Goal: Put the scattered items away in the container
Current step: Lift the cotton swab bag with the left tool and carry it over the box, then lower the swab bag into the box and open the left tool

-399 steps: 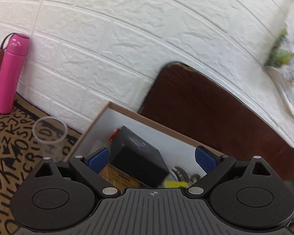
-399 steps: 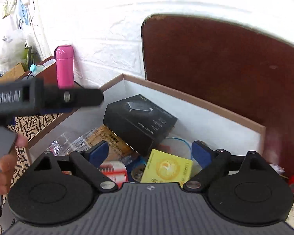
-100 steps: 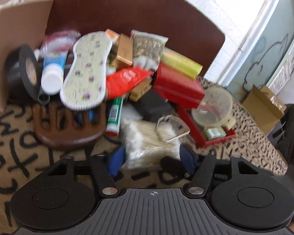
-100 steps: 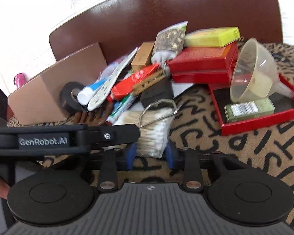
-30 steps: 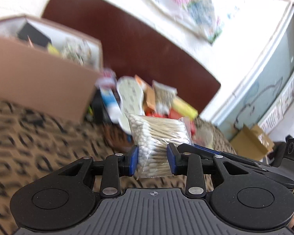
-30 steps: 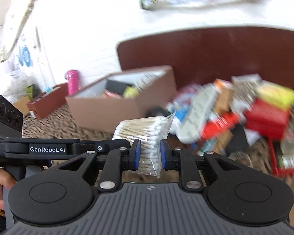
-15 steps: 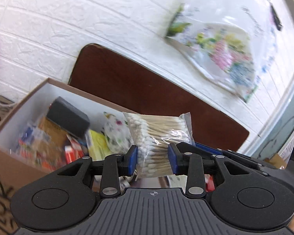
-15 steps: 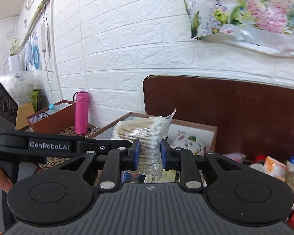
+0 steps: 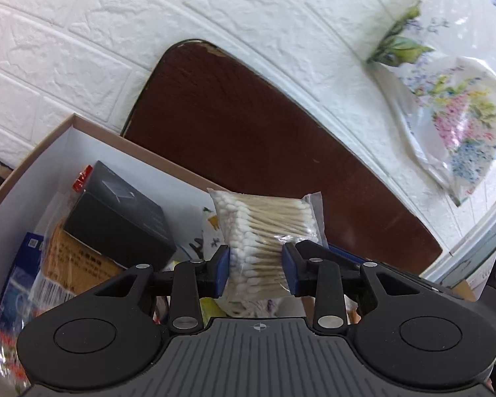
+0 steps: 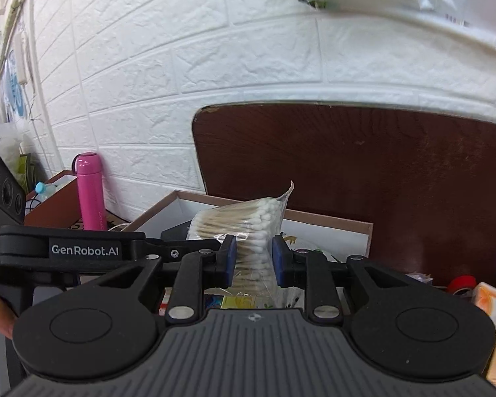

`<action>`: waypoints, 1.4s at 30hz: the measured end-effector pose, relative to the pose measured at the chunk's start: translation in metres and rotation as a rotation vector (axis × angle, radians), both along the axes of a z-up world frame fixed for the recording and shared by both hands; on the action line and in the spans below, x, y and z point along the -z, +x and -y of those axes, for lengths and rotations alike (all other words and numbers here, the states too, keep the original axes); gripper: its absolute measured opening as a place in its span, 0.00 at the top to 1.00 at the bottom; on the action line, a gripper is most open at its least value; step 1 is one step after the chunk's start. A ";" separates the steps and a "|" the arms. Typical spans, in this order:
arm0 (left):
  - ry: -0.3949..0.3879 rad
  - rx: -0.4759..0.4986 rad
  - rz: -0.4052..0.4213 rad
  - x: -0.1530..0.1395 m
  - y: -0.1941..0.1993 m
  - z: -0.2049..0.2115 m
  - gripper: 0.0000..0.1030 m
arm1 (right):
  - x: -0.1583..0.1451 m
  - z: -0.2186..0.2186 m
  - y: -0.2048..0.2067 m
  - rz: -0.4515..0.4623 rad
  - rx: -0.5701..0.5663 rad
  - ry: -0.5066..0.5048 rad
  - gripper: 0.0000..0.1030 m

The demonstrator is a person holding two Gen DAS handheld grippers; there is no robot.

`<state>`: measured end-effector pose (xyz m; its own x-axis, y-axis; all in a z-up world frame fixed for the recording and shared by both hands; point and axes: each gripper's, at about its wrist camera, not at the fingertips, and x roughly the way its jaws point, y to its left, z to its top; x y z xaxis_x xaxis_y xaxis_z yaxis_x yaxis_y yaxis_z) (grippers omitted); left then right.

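The left gripper is clamped on a clear plastic bag of wooden-stick cotton swabs; its blue pads press the bag's lower part from both sides. The right gripper is likewise clenched on the same bag, its blue pads squeezing the bag at its lower middle. In each wrist view the other gripper's black body lies alongside, so both tools meet at the bag.

The bag stands roughly upright between the fingers, its upper half rising clear of them. It is held above the open brown cardboard box with a white interior, over the box's right-hand portion as seen from the left wrist.

Inside the box, left of the bag, a black rectangular carton lies on an orange-brown printed packet; a clear wrapper with a barcode lies nearer the camera. A white item with a small floral print sits directly behind the bag; it may be a pouch, but it is mostly hidden.

Behind the box stands a dark brown wooden panel with rounded corners, leaning against a white embossed brick wall. A floral plastic sheet hangs on the wall. Left of the box stands a pink cylindrical flask, beside a reddish-brown tray.
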<state>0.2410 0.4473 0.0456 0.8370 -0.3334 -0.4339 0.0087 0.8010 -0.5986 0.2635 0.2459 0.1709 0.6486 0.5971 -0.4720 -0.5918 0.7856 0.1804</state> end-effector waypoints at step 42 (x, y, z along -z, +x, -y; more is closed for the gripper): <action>0.019 -0.157 -0.061 -0.002 -0.038 -0.008 0.03 | 0.003 -0.049 -0.025 0.016 -0.166 -0.186 0.05</action>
<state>0.2035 0.4550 0.0475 0.8502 -0.1914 -0.4905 -0.1536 0.8009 -0.5787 0.2389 0.2953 0.1677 0.5569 0.6000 -0.5743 -0.7175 0.6958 0.0311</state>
